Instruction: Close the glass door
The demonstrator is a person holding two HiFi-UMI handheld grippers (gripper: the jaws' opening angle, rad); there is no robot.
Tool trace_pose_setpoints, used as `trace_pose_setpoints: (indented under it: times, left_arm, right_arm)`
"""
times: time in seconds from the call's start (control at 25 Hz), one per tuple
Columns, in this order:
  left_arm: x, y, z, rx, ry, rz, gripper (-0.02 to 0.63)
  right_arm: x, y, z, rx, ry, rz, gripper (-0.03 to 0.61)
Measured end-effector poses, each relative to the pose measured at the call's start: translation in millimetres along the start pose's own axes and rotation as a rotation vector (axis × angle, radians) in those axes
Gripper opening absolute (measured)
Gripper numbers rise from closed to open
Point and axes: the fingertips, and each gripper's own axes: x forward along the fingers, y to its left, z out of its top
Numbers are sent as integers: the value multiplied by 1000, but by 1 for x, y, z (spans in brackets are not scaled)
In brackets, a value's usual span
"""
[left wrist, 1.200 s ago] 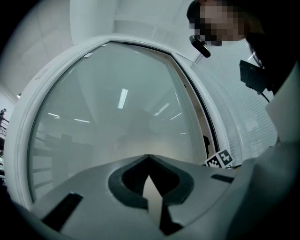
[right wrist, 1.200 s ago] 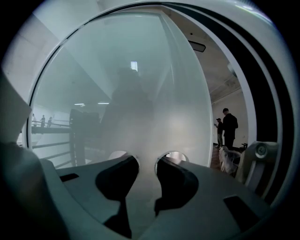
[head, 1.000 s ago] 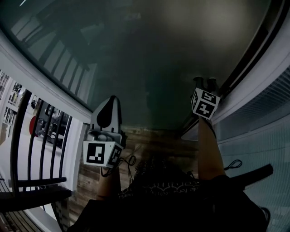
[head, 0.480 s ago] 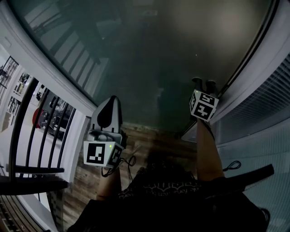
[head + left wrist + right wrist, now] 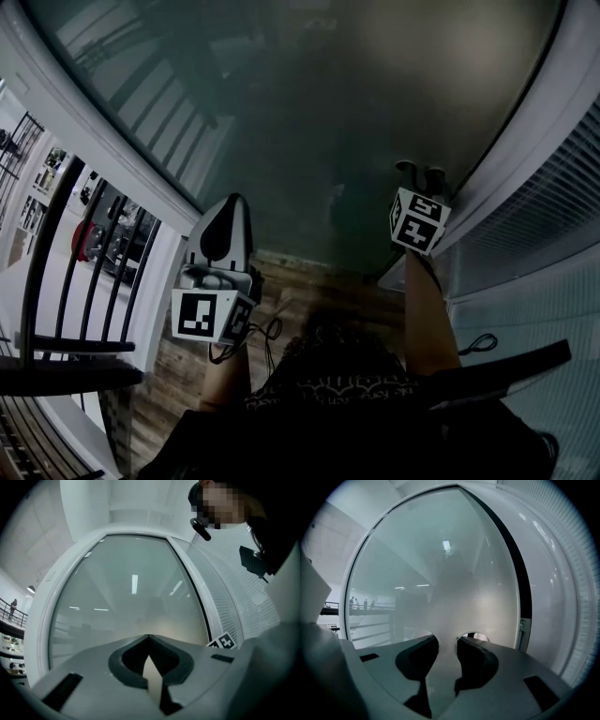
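The frosted glass door [image 5: 309,112] in its white frame fills the top of the head view and both gripper views. My right gripper [image 5: 420,171] points at the glass close to the door's right edge, where a dark gap [image 5: 524,588] runs along the white jamb. Its jaws stand apart with nothing between them, and whether the tips touch the glass I cannot tell. My left gripper [image 5: 230,204] is held lower left of the pane, aimed at the glass [image 5: 131,597], with its jaw tips meeting and nothing in them.
A black railing [image 5: 56,281] stands beyond the door's left frame [image 5: 103,141]. Wood-plank floor [image 5: 291,291] lies at my feet. A white slatted wall [image 5: 562,187] runs along the right. A small metal latch plate [image 5: 522,623] sits on the door edge.
In the head view the door's left frame has swung up and away, so more of the railing shows. Both grippers keep nearly the same places against the glass.
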Motion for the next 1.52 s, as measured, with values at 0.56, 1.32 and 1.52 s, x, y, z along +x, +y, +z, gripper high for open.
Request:
trace_pose_setpoints:
  times: [0.56, 1.32, 1.52]
  left_arm:
    - [-4, -2, 4, -2, -11, -18, 2]
    - [-3, -3, 13, 16, -34, -31, 2]
    - [-8, 5, 7, 13, -31, -2, 2]
  right_arm:
    - [-11, 7, 1, 0, 12, -4, 123]
    - [-18, 20, -1, -41, 13, 43, 120]
    - [-34, 15, -2, -128, 39, 105, 120]
